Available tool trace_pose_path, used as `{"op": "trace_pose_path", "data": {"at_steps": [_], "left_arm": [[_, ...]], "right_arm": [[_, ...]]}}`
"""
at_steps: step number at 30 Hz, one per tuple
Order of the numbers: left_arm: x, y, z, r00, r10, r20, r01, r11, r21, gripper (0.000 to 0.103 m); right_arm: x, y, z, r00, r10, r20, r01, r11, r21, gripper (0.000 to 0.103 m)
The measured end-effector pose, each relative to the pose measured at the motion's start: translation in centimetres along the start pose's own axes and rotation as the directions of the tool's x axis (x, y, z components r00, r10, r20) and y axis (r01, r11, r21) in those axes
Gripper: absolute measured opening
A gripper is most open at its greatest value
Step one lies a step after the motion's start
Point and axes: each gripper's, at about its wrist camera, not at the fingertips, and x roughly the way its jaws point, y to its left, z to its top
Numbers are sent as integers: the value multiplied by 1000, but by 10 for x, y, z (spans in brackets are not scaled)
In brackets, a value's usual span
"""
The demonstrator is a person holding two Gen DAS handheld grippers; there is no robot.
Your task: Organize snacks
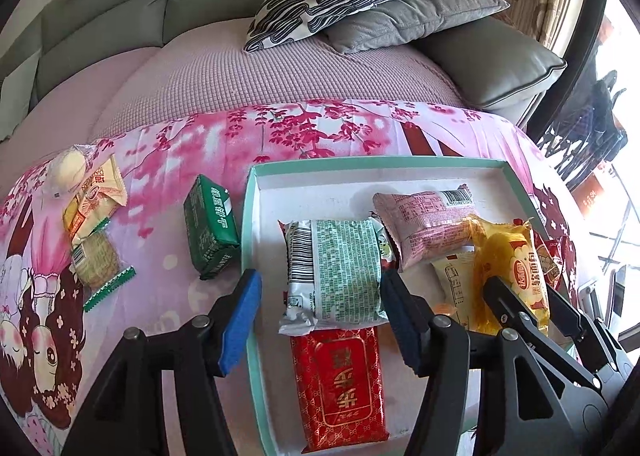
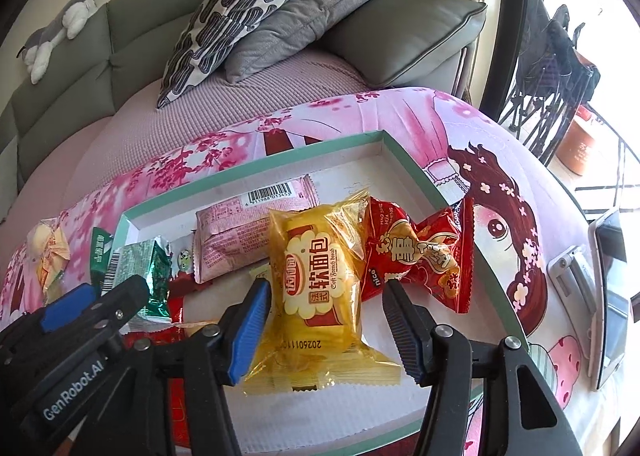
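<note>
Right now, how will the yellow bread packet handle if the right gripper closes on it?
The yellow bread packet looks puffy and soft, so it would probably squash. Its glossy film may slip. The loose crimped ends look floppy.

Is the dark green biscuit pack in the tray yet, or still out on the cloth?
Out. The dark green biscuit pack lies on the pink cloth, just left of the tray wall.

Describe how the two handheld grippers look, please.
Both the left gripper and the right gripper have black plastic scissor-like frames with silver pivot pins and ribbed blue pads on the fingers. White lettering "GenRobot.AI" marks the left one's body.
</note>
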Motion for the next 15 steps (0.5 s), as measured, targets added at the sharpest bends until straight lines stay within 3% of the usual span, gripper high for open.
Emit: {"op": "trace_pose_path", "data": {"at_steps": [7,15], "left_arm": [[-17,17,-7,1000,7,20,-7,1000,-13,64],[-22,55,-19,996,83,14,-81,994,-74,64]], "right_arm": [[0,4,-1,1000,-9,-1,9,1000,-17,78],[-1,7,-1,1000,-13,-2,13,1000,-17,79]]}}
